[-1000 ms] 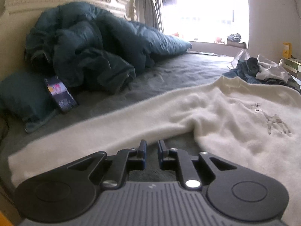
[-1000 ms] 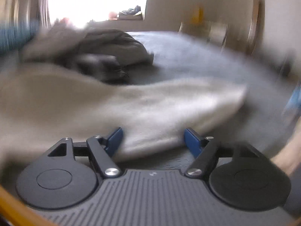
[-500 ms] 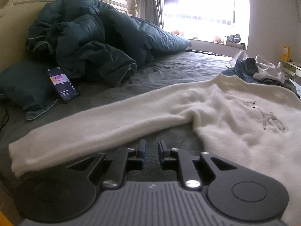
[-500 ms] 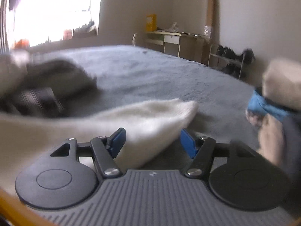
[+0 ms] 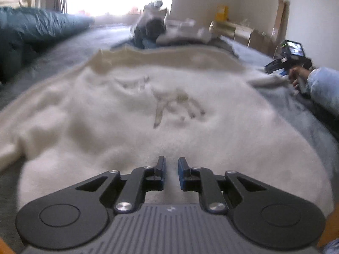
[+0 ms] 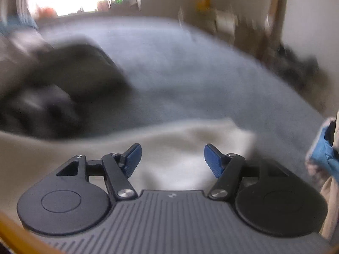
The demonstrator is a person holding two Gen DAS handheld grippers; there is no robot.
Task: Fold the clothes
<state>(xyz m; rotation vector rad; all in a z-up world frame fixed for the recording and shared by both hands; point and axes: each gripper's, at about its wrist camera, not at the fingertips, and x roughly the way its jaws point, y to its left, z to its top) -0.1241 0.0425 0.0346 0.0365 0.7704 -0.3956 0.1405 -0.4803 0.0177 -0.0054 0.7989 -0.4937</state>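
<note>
Both tilt down over sweater [image 5: 131,131]: left hand-held gripper [image 5: 171,170] near-closed, empty; right hand-held gripper [image 6: 171,158] opening.

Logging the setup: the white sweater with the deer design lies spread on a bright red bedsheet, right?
Not red. In the left wrist view the white sweater with the deer design lies spread on a grey bedsheet. The rest is right.

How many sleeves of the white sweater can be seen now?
1 clearly. One sleeve lies across the grey bed in front of the open right gripper. The opposite sleeve may be hidden, running off the left wrist view's edge.
</note>
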